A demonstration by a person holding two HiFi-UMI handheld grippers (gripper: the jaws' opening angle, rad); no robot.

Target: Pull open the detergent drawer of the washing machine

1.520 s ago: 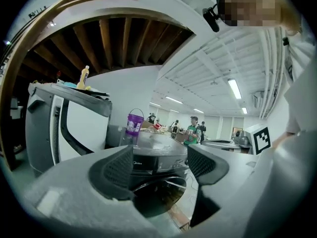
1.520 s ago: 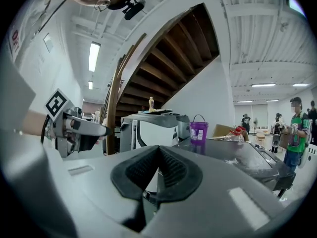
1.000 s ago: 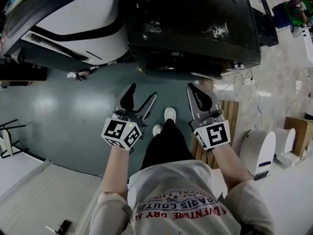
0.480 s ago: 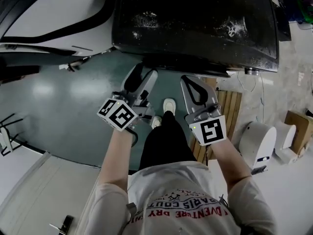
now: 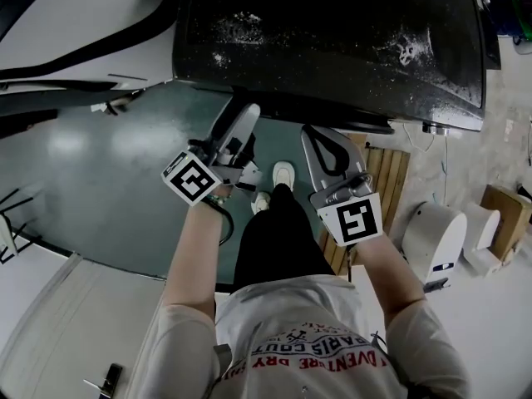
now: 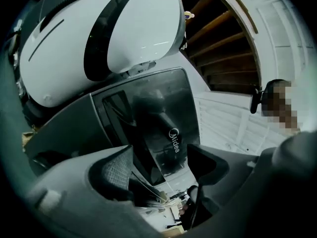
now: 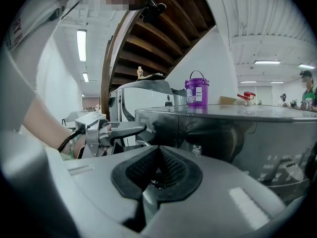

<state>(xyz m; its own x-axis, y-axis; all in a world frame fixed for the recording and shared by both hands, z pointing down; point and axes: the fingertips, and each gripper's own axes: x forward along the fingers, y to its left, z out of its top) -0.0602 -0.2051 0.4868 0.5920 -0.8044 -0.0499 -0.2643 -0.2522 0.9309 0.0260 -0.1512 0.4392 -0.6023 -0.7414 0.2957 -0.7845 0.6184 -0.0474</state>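
Tongs: left gripper (image 6: 161,152) wide, empty; right gripper (image 7: 158,151) closed, its view alone showing jug (image 7: 196,92).

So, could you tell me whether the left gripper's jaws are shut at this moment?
No: the jaws of the left gripper stand clearly apart, with the dark front of the washing machine showing between them.

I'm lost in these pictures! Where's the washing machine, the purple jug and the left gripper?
washing machine (image 5: 332,40): head view, dark top.
purple jug (image 7: 196,94): right gripper view, body.
left gripper (image 5: 238,115): head view, between its fingertips.
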